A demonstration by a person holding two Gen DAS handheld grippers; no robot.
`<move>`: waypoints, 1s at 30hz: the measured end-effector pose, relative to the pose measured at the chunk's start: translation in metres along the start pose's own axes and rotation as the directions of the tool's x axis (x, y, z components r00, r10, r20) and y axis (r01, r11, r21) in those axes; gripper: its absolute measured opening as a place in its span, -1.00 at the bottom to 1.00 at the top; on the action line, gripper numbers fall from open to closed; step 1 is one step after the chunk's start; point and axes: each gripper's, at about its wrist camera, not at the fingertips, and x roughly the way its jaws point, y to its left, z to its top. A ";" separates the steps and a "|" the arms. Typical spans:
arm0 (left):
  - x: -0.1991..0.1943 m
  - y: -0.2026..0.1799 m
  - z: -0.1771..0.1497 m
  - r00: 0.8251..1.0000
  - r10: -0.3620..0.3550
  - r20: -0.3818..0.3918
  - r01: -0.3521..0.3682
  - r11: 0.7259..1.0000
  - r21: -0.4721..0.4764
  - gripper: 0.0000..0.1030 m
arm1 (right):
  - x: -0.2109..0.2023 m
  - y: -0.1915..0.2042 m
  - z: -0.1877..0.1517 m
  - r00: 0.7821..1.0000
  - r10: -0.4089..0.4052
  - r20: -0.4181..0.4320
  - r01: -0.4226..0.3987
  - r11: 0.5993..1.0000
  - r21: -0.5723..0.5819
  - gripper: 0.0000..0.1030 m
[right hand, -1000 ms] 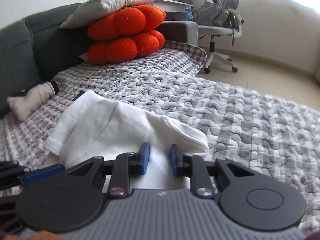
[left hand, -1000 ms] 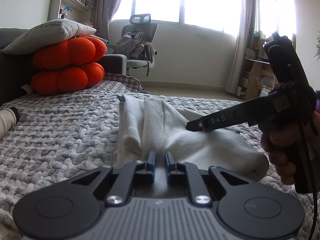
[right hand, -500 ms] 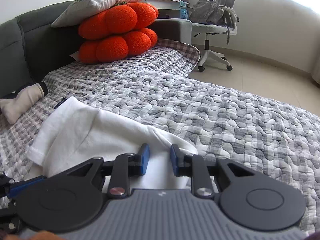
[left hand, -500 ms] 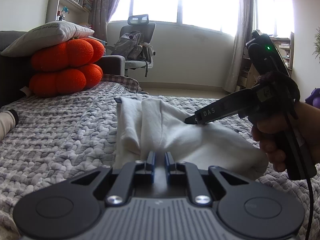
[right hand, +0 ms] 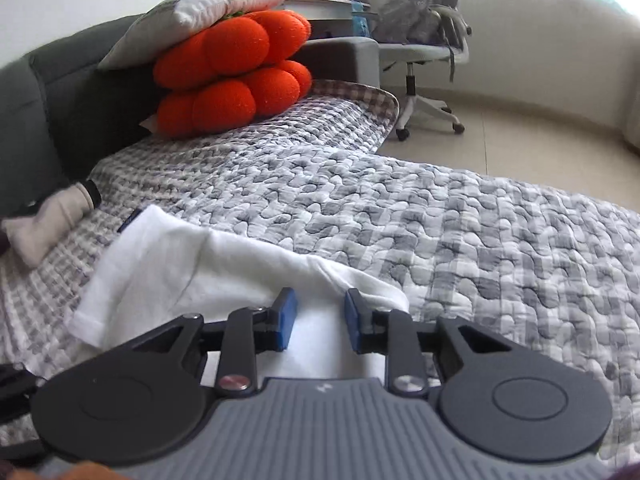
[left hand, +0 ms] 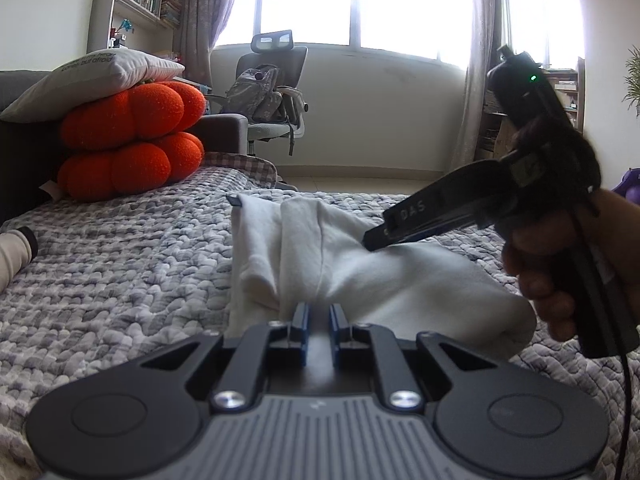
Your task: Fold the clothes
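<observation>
Left gripper [left hand: 318,312] is pinched nearly closed on a raised fold of the white garment [left hand: 360,264], cloth bunched between its blue pads. Right gripper [right hand: 318,316] is opening, its 2 pads [right hand: 285,316] a moderate gap apart with white cloth between them, not pressed. From the left view its tips sit on the garment's top. The garment lies partly folded on the grey quilt [right hand: 440,232], near the orange cushions [right hand: 236,76].
</observation>
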 end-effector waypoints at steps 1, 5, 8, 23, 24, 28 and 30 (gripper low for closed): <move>0.000 -0.001 0.001 1.000 0.003 -0.001 -0.002 1.000 0.014 -0.78 | -0.005 0.003 0.000 1.000 -0.011 0.013 0.011 1.000 -0.010 -0.46; -0.004 -0.001 0.011 1.000 -0.005 -0.021 0.006 0.999 0.048 -0.76 | -0.040 0.014 -0.019 0.995 0.063 0.073 -0.063 0.998 -0.012 -0.35; -0.013 0.018 0.026 0.999 -0.045 -0.011 0.044 0.997 -0.067 -0.60 | -0.065 0.015 -0.035 0.991 0.075 0.114 -0.075 0.997 -0.008 -0.30; 0.070 0.047 0.067 0.992 -0.098 -0.085 0.079 0.975 -0.208 -0.22 | -0.083 0.028 -0.063 0.986 0.110 0.125 -0.111 0.994 0.000 -0.30; 0.075 0.048 0.066 0.991 -0.095 -0.095 0.075 0.977 -0.200 -0.22 | -0.083 0.028 -0.065 0.986 0.110 0.123 -0.111 0.994 0.002 -0.30; 0.085 0.055 0.066 0.986 -0.107 -0.129 0.077 0.973 -0.218 -0.22 | -0.080 0.032 -0.069 0.987 0.100 0.125 -0.099 0.995 -0.012 -0.30; 0.088 0.056 0.065 0.983 -0.111 -0.147 0.077 0.972 -0.222 -0.23 | -0.079 0.033 -0.070 0.988 0.096 0.123 -0.095 0.995 -0.014 -0.30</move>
